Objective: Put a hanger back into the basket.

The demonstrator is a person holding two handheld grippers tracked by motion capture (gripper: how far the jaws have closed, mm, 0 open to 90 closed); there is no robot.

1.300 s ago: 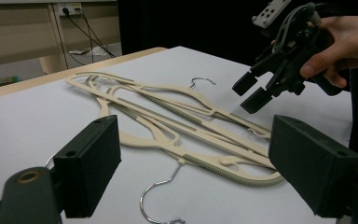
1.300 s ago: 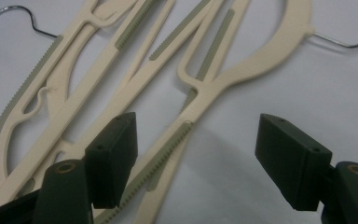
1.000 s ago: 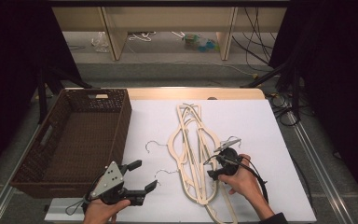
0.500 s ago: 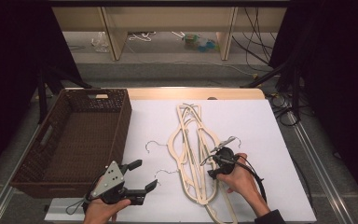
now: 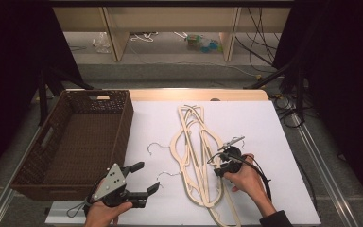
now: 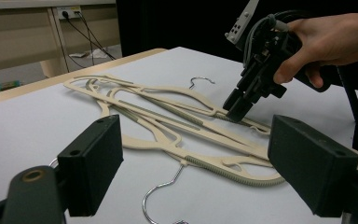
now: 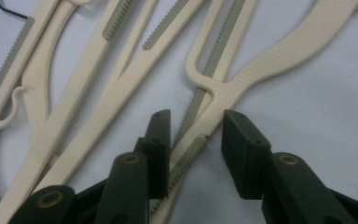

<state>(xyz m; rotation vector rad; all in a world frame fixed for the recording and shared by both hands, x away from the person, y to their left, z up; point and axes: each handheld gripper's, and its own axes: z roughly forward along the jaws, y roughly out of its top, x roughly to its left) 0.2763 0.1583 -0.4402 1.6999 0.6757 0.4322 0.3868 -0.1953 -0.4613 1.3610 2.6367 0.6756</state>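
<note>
Saw pile of cream plastic hangers (image 5: pixel 196 156) lying flat on white table cover (image 5: pixel 274 137), middle of table, overlapped & tangled, wire hooks (image 5: pixel 153 147) sticking out to the left. Brown wicker basket (image 5: pixel 82 137) sat at left edge of table, just beside the cover, well apart from the pile.

Right gripper (image 5: pixel 221 166) in right hand (image 5: pixel 246 179), tipped down onto near-right part of pile. Jaws apart w/ one hanger arm (image 7: pixel 200 135) between them; left pad (image 7: pixel 161 135) touching or nearly touching it, right pad (image 7: pixel 240 144) clear, w/ gap. Not clamped. From left gripper view, same gripper (image 6: pixel 240 105) w/ tips down at the hangers (image 6: pixel 177 121), hand (image 6: pixel 326 42) wrapped round handle.

Left gripper (image 5: pixel 144 178) in left hand (image 5: pixel 101 213) at near-left, over near edge of cover beside basket's near corner. Jaws wide apart, empty, pointed right toward pile; one wire hook (image 6: pixel 161 191) lay on cover between & just past them. Apart from hangers, nothing touched.
</note>
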